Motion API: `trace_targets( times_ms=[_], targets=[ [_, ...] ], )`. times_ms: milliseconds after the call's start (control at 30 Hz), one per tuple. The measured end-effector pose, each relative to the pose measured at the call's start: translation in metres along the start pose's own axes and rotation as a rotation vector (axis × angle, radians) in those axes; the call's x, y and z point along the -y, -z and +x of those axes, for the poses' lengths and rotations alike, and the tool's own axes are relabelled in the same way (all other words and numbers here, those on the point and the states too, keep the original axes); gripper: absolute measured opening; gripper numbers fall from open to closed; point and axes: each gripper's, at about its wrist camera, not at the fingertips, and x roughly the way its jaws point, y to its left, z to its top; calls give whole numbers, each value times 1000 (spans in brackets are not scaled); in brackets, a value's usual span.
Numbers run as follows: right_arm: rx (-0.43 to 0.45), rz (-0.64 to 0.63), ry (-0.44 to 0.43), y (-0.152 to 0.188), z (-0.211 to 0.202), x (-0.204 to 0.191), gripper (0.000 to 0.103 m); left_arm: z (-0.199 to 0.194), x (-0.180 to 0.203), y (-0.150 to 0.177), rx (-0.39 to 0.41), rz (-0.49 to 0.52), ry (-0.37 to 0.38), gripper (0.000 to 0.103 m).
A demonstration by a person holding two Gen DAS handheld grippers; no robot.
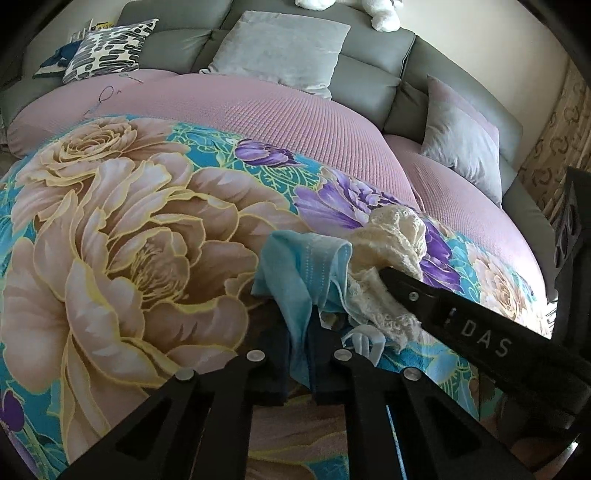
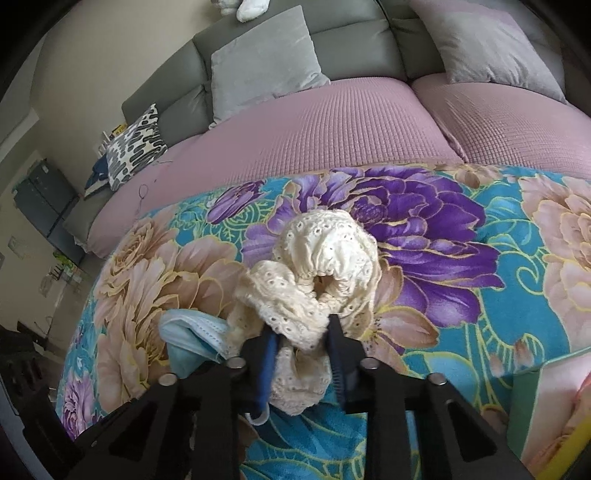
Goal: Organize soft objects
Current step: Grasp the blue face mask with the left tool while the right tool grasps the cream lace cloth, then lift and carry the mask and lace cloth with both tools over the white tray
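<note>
A light blue face mask (image 1: 299,269) hangs crumpled between the fingers of my left gripper (image 1: 301,354), which is shut on it just above the floral blanket (image 1: 129,240). A cream eyelet-lace scrunchie (image 2: 325,273) sits in my right gripper (image 2: 301,332), whose fingers are closed on its lace. In the left wrist view the scrunchie (image 1: 395,236) touches the mask's right side, with the right gripper's finger (image 1: 424,295) reaching in from the right. In the right wrist view the mask (image 2: 192,339) lies just left of the scrunchie.
The blanket (image 2: 480,295) covers the front of a pink-covered sofa seat (image 1: 295,110). Grey cushions (image 1: 280,48) and a black-and-white patterned cushion (image 1: 107,48) lean on the grey backrest. A white plush toy (image 1: 384,14) sits on top. A green box edge (image 2: 532,406) is at right.
</note>
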Motion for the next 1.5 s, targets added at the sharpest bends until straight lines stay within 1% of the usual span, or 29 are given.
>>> trace_targets(
  times_ms=[33, 200, 400, 533, 700, 867, 1167, 1300, 1500],
  targets=[
    [4, -2, 1, 0, -2, 0, 21, -1, -1, 0, 2, -1, -5, 7],
    [44, -5, -2, 2, -16, 2, 8, -12, -7, -4, 33, -14, -22, 6],
    [90, 16, -12, 3, -33, 5, 7, -30, -8, -8, 75, -11, -31, 6],
    [160, 8, -16, 6, -59, 3, 7, -49, -5, -12, 123, -2, -31, 6],
    [232, 31, -26, 11, -91, 5, 7, -75, 4, -12, 179, 26, -22, 6],
    [299, 41, -24, 21, -131, 6, 7, -101, 16, -8, 234, 69, -7, 6],
    [368, 47, 20, 41, -190, 7, 7, -132, 35, 1, 284, 112, 24, 6],
    [382, 72, 33, 52, -209, 13, 7, -145, 49, 8, 301, 150, 47, 6],
    [415, 121, 71, 77, -244, 27, 7, -163, 71, 19, 319, 203, 87, 6]
  ],
)
